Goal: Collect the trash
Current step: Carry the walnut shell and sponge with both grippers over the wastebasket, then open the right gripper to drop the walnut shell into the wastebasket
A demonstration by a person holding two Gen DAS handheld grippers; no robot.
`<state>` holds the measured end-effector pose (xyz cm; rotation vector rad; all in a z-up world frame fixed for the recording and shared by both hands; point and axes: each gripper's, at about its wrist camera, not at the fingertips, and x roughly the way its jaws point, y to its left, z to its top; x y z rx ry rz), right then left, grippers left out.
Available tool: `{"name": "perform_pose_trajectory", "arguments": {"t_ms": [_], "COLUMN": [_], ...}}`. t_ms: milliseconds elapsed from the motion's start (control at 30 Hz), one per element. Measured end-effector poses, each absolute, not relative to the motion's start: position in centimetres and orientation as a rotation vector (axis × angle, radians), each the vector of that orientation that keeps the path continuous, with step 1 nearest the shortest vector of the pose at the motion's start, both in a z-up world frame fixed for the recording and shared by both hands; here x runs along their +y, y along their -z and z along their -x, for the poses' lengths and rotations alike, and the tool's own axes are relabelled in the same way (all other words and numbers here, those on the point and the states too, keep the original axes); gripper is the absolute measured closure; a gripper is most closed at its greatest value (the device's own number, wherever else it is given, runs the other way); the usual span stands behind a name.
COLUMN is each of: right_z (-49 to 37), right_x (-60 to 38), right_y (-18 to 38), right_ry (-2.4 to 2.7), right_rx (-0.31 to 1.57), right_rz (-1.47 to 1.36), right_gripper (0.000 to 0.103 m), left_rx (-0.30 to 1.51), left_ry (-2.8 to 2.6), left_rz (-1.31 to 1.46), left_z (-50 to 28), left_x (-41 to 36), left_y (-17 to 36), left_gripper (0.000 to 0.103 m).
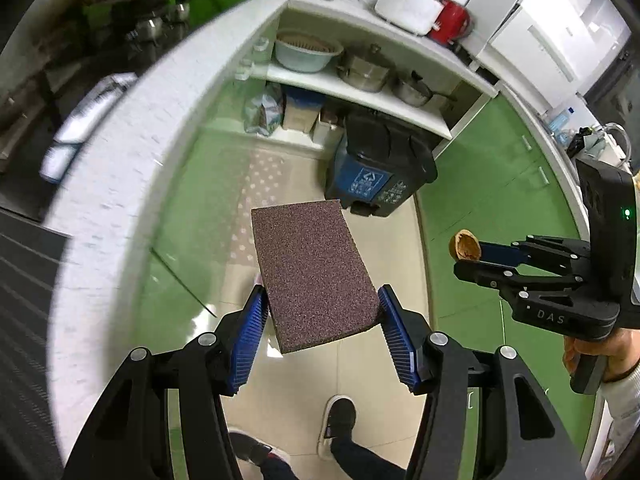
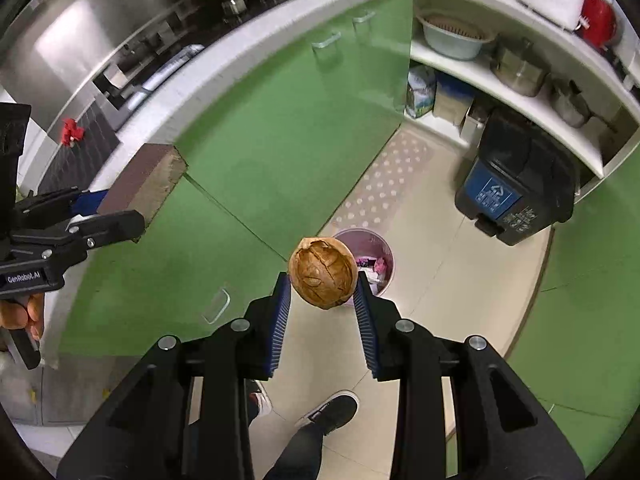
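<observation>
Both grippers are black, with blue ridged pads [image 1: 250, 332] and round silver screws [image 1: 207, 338]. The right gripper [image 1: 466, 250] has white letters (DAS) and a small green light [image 1: 627, 213]. The left gripper [image 2: 120, 216] says GenRobot.AI. The person wears dark trousers [image 2: 296, 452] and dark shoes [image 1: 339, 420].

Steel pots [image 1: 366, 70] sit on the open shelf at 12 o'clock, a red kettle [image 1: 452, 20] at 1, green cabinet doors [image 2: 280, 120] all around.

Bright even indoor light, strong fisheye bending (dark corners), motion blur along left countertop [image 1: 120, 168]
</observation>
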<state>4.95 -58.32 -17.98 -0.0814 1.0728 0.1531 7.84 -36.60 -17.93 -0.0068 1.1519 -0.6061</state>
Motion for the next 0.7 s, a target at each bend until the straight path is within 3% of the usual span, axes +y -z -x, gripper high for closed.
{"name": "perform_pose_trajectory", "arguments": {"t_ms": [600, 667, 700], "right_z": [-16.4, -17.4, -17.7], "right_x": [-61.8, -62.1, -62.3], "right_y": [34.1, 35.4, 35.8], "right_ry": [-0.169, -0.166, -0.162], "right_rx": [1.157, 1.157, 1.161], "right_rz": [0.039, 0.041, 0.041], "right_gripper": [0.07, 0.068, 0.055], "left_rx": [1.245, 1.248, 1.25], "left_ry": [0.636, 0.639, 0.64], "left_rz": [-0.022, -0.026, -0.029], "left_z": [-15.2, -15.9, -16.1], "left_x": [-39.8, -39.9, -40.1], "left_y": [31.2, 32.0, 32.2], "left_gripper": [0.048, 0.048, 0.048]}}
